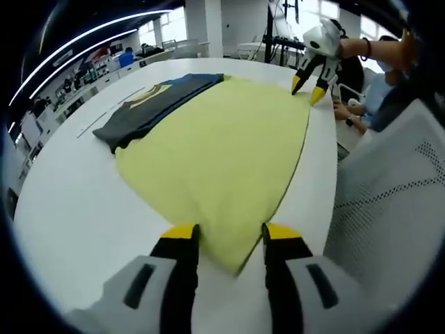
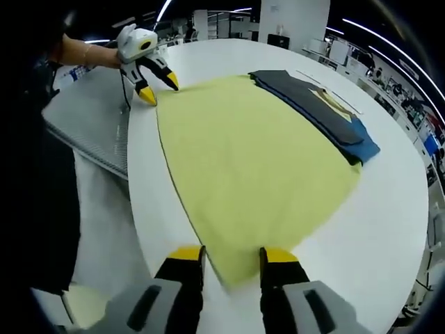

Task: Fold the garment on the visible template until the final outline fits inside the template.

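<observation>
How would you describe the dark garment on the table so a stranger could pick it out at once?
Start at the white table and find the big yellow sheet spread across it. The dark garment lies folded along its far edge, partly on it. Unlike the plain yellow, it is grey and blue with a yellow print.

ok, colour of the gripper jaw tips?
Yellow tips on black jaws, clearest on the left gripper in the left gripper view.

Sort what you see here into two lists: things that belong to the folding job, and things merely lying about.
Belonging to the job:
- yellow garment
- left gripper
- right gripper
- white table

Lying about:
- dark folded garment beside the yellow one
- white mesh chair at the table edge
- seated person's hand beyond the table
</observation>
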Motion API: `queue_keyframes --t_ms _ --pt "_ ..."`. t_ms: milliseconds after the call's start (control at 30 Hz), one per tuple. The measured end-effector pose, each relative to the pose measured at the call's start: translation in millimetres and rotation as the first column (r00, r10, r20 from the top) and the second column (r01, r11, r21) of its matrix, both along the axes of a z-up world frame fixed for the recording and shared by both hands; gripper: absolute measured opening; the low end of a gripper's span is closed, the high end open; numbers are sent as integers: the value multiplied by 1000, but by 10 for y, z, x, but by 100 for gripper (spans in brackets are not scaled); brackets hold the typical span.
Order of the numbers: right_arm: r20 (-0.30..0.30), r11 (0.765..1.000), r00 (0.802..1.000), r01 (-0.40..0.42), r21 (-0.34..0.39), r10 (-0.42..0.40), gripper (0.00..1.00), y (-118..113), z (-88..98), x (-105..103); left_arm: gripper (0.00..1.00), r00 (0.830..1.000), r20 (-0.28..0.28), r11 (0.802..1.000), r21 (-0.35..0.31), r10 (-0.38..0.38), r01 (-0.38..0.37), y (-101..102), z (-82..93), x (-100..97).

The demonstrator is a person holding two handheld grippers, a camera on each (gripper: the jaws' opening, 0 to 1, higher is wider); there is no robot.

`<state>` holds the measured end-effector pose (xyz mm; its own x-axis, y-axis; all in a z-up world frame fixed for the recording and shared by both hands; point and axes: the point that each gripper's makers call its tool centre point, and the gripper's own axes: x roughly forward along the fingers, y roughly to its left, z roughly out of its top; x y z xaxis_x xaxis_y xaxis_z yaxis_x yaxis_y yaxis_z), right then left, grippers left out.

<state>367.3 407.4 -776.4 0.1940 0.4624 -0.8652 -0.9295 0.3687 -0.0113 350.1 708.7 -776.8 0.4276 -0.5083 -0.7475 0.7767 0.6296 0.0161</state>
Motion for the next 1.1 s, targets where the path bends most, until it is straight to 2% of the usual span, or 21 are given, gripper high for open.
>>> queue_keyframes --t_ms 167,267,367,600,1100 --pt "7 1000 1000 10 -2 -10 16 -11 -2 22 27 1000 9 1000 5 -18 18 -44 -2 14" --pt "22 1000 1000 22 -6 -21 7 -25 -8 57 17 1000 21 1000 23 -21 21 -38 24 41" --pt "24 1000 999 23 -2 -23 5 -21 -12 67 11 1000 9 1000 23 -13 12 -32 17 60" --pt "34 999 999 39 8 -39 0 -18 -8 110 4 1000 5 1000 28 -4 4 -41 27 85" --pt "35 997 997 61 42 -62 0 -12 66 9 2 1000 1 1000 -3 28 -28 -12 128 -10"
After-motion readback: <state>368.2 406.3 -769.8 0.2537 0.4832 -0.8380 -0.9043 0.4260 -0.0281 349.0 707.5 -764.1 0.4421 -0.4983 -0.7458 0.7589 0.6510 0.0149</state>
